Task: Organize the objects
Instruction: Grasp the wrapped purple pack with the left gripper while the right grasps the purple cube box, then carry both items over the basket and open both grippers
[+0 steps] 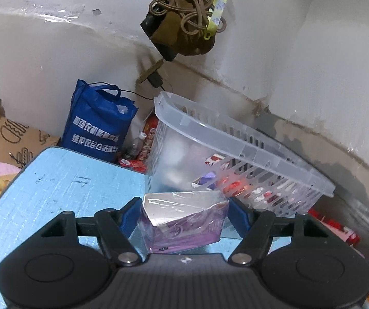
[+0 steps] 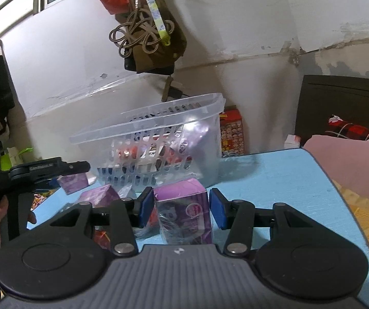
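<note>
1. While the left gripper (image 1: 184, 213) is clamped on a purple box (image 1: 184, 221) wrapped in clear film, its blue pads pressing both sides, the clear slotted basket (image 1: 238, 141) stands just ahead and slightly to the right, at the far edge of the light blue table (image 1: 55, 188).
2. Judging by that layout, the coming move turns on lifting this box forward and up over the basket's near rim, which sits higher than the held box; the basket's long axis runs away to the right in the left wrist view.
3. The right gripper (image 2: 181, 207) has its jaws apart around a second purple box (image 2: 184, 213) that stands upright on the table; a visible gap remains at the right pad, so I judge it not yet gripped.
4. Both grippers are near the basket (image 2: 158, 128); the left, already loaded, looks the readier one.
5. More purple packets (image 2: 99, 193) lie on the table near its left edge.
6. What fills the basket is hard to make out through the slots: red, white and purple wrappers only. Whether the held box touches the table is hidden.
</note>
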{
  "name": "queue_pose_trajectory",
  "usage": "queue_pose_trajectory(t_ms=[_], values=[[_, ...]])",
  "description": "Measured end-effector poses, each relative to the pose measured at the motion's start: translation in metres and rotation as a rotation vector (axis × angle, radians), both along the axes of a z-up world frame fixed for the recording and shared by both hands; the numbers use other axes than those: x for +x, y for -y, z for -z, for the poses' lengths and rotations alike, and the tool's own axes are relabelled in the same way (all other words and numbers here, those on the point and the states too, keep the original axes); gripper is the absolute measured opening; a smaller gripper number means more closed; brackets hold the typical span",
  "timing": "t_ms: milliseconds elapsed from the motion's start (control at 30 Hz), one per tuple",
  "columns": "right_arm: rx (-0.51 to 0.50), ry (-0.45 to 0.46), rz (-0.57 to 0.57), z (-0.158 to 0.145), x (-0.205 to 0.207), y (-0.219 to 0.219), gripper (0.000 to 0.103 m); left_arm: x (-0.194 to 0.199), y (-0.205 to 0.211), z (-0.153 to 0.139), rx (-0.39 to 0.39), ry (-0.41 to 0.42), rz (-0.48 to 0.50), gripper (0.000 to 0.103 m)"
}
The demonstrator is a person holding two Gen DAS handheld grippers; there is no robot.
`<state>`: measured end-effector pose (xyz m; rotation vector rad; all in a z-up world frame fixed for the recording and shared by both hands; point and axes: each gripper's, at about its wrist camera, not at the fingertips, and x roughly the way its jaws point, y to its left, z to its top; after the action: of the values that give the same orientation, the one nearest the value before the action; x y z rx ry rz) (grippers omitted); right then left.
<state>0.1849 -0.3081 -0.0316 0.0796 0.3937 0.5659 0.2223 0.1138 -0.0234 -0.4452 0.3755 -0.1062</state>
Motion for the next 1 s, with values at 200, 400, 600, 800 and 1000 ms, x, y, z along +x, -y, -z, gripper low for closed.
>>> queue_pose_trajectory(t_ms=[200,400,600,800,1000], values=[[0.006,0.014,0.019,-0.004,0.0,0.009,0.051,-0.027,-0.006,-0.01,-0.008,0.031,-0.002,0.075],[-0.002,0.044,0.014,-0.017,0.004,0.01,0.051,-0.05,-0.007,-0.035,-0.015,0.089,0.011,0.075],[0.016,0.137,-0.024,-0.072,0.019,0.006,0.051,-0.048,0.002,-0.09,0.022,0.169,0.09,0.075],[0.069,0.173,-0.136,-0.124,0.067,-0.037,0.05,0.008,0.027,-0.155,0.077,0.199,0.164,0.075],[0.013,0.162,-0.204,-0.114,0.122,-0.079,0.071,0.067,0.048,-0.148,0.115,0.132,0.175,0.085]])
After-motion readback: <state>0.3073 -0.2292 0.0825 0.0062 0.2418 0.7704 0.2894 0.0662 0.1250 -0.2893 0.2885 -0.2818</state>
